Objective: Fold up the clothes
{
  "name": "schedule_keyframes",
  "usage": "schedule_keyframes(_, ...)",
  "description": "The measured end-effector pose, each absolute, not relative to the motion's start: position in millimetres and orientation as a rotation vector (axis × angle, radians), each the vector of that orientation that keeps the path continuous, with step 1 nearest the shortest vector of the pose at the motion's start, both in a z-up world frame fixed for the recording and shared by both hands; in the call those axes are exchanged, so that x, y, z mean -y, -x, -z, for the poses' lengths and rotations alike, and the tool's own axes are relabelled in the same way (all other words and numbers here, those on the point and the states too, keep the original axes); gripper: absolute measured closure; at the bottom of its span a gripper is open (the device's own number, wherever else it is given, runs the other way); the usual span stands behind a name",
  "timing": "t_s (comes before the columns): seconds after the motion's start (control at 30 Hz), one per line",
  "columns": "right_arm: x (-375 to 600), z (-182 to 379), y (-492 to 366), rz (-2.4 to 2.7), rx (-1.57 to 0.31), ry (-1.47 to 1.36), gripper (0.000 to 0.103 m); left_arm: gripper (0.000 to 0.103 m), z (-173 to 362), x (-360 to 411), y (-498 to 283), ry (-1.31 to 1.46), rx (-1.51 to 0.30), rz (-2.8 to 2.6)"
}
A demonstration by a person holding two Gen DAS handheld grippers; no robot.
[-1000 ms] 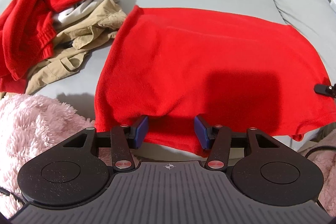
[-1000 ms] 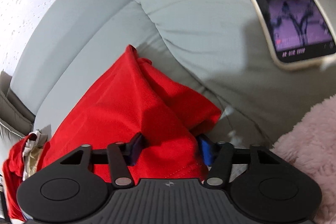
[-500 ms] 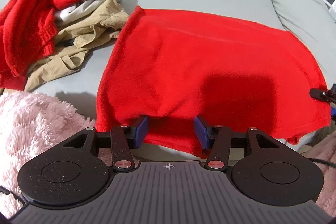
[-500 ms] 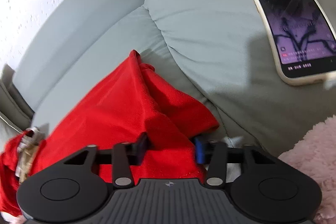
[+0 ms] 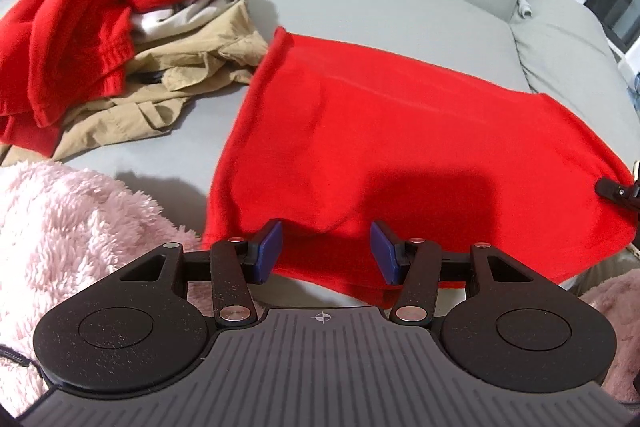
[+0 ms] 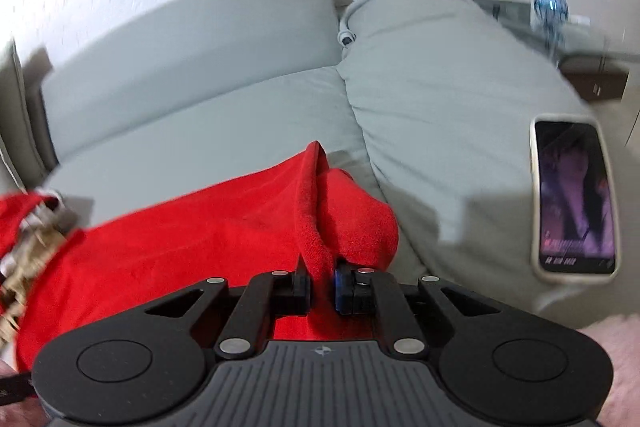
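A red fleece garment (image 5: 400,131) lies spread flat on the grey sofa seat (image 5: 360,15). My left gripper (image 5: 326,253) hovers at its near hem, jaws apart, the hem lying loose between the blue pads (image 5: 270,253) without being pressed. My right gripper (image 6: 320,281) is shut on a raised fold at the garment's right corner (image 6: 312,219); its black tip (image 5: 618,191) shows at the right edge of the left wrist view. The cloth (image 6: 180,239) stretches away to the left from that pinch.
A heap of red, beige and white clothes (image 5: 120,47) sits at the seat's left. A pink fluffy blanket (image 5: 60,227) lies at the near edge on both sides. A phone (image 6: 574,195) with its screen lit rests on the padded sofa arm (image 6: 440,87).
The right jaws closed on the garment's corner fold, then the gripper rose and rolled, lifting the fold. The left gripper shifted slightly with its jaws unchanged.
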State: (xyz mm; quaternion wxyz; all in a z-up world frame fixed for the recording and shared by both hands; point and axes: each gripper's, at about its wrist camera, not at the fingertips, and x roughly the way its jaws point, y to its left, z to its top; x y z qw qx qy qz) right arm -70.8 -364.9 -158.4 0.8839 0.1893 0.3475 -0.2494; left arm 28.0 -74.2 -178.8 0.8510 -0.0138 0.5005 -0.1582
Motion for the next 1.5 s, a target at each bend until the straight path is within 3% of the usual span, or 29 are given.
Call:
schedule_keyframes(0.43, 231, 113, -2, 0.319, -0.72, 0.177, 0.093, 0.048, 140, 8, -50, 0.014, -0.882, 0.082)
schedule_keyframes(0.63, 147, 149, -27, 0.075, -0.783, 0.321, 0.093, 0.049, 159, -31, -52, 0.184, -0.922, 0.014)
schedule_keyframes(0.77, 131, 185, -38, -0.011, -0.914, 0.338, 0.093, 0.048, 162, -35, -48, 0.176, -0.915, 0.024)
schedule_keyframes(0.9, 141, 183, -37, -0.02, -0.909, 0.266, 0.093, 0.048, 166, -42, -52, 0.201, -0.915, 0.03)
schedule_keyframes(1.13, 168, 129, -35, -0.011, -0.713, -0.028, 0.092, 0.048, 166, -43, -54, 0.199, -0.914, 0.037)
schedule_keyframes(1.5, 122, 148, -21, -0.235, -0.725, 0.206, 0.092, 0.047, 167, -44, -52, 0.195, -0.914, 0.03)
